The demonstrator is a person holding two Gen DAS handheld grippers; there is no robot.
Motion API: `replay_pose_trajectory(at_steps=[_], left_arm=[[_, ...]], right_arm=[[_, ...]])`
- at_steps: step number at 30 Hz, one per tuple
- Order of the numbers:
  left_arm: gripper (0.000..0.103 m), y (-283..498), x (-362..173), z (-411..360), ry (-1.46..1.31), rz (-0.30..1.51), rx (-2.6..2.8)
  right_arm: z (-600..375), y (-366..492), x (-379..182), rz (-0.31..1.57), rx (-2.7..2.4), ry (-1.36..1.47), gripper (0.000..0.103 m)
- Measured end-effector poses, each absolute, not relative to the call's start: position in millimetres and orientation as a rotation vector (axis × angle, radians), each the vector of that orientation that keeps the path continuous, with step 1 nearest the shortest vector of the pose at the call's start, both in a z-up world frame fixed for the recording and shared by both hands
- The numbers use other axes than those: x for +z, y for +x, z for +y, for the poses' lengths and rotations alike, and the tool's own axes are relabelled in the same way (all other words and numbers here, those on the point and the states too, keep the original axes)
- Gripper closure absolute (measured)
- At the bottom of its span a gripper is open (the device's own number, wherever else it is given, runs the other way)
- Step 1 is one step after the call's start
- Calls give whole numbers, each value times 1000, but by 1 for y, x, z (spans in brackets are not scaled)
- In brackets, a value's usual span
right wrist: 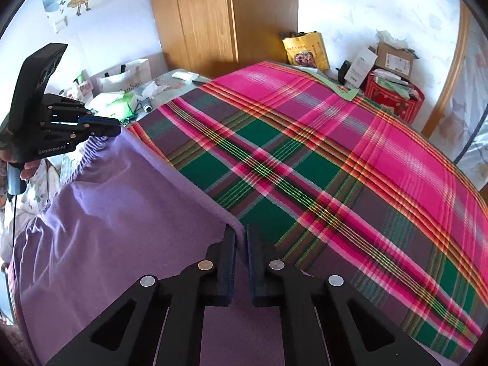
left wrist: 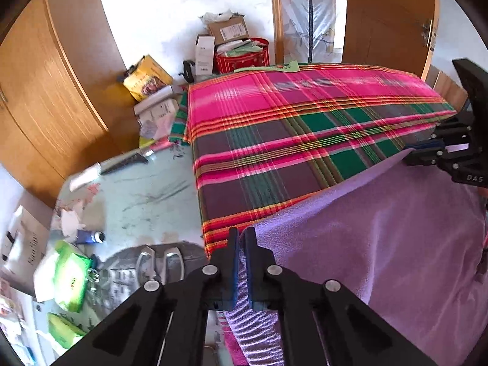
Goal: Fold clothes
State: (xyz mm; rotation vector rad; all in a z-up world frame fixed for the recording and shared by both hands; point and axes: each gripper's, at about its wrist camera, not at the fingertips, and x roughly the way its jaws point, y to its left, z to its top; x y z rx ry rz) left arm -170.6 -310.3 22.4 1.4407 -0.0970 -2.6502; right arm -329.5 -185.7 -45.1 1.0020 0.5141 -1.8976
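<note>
Both grippers, left [left wrist: 242,244] at 6 o'clock and right [right wrist: 241,238], are pinching purple garment [left wrist: 381,228] edge corners, holding it taut over plaid bed [left wrist: 289,128] for folding.

Left claw [left wrist: 242,238]: black two-finger claw with blue pads, tilted downward, fingers clamped on a corner of the purple fleece garment [left wrist: 381,244].
Right claw [right wrist: 241,238]: same black build, tilted downward, fingers pinched on the garment's other corner.
Hand [right wrist: 29,167]: fingertips wrapped around the left claw's handle.
</note>
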Motion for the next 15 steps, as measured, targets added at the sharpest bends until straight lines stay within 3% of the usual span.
replay_pose_trajectory(at_steps=[7,15], left_arm=[[103,-152,45,-311,1328,-133,-2619],[102,-137,51,-318,1385,41,-2646]], right_arm=[[-175,-304,-20,498,-1961,925,98],[-165,-273,-5,540,-1981,878,98]])
